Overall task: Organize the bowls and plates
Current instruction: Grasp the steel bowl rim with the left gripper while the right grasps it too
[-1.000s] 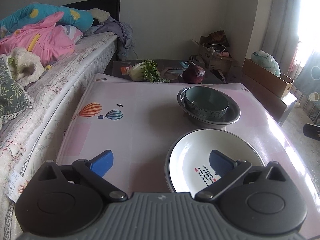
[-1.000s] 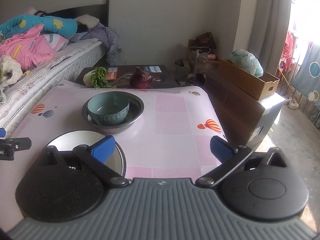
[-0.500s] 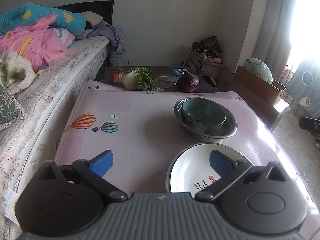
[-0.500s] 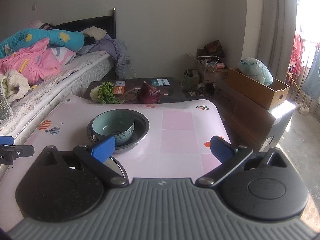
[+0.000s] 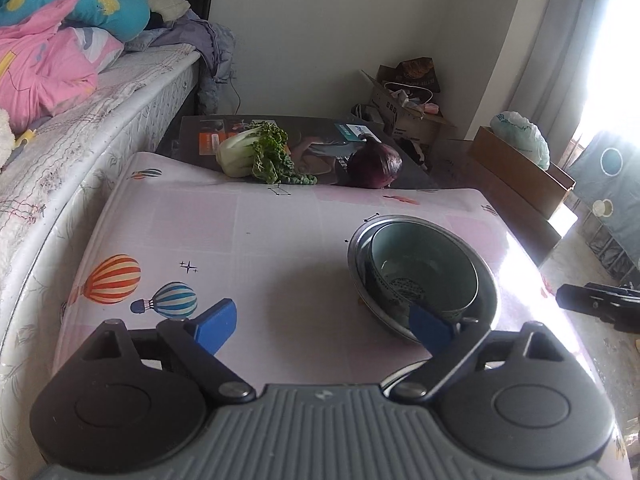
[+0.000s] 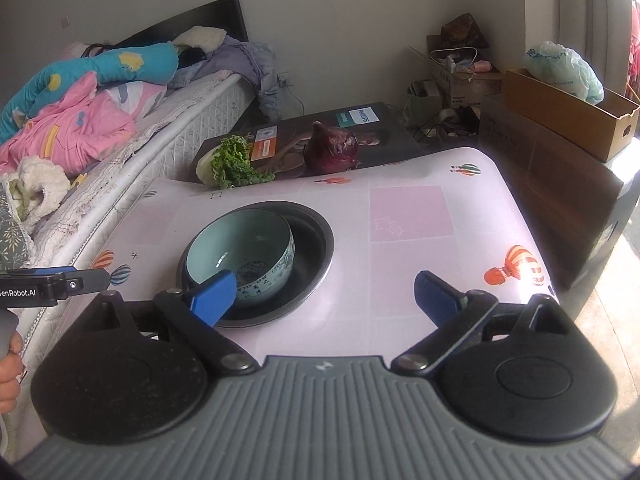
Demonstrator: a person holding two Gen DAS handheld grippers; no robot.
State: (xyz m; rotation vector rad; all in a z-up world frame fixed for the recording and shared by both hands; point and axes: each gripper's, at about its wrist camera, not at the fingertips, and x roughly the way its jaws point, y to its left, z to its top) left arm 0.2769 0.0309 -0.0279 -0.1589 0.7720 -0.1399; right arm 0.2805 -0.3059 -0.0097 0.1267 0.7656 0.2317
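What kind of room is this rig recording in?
Most likely a bedroom used as living space, not a kitchen: a bed heaped with clothes runs beside the table, cardboard boxes sit by the curtain, and a leafy vegetable and a teal bowl suggest household chores.

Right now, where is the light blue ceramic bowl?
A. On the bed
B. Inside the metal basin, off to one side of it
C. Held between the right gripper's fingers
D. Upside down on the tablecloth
B: the light blue ceramic bowl sits upright inside the metal basin, against one side, and no fingers touch it.
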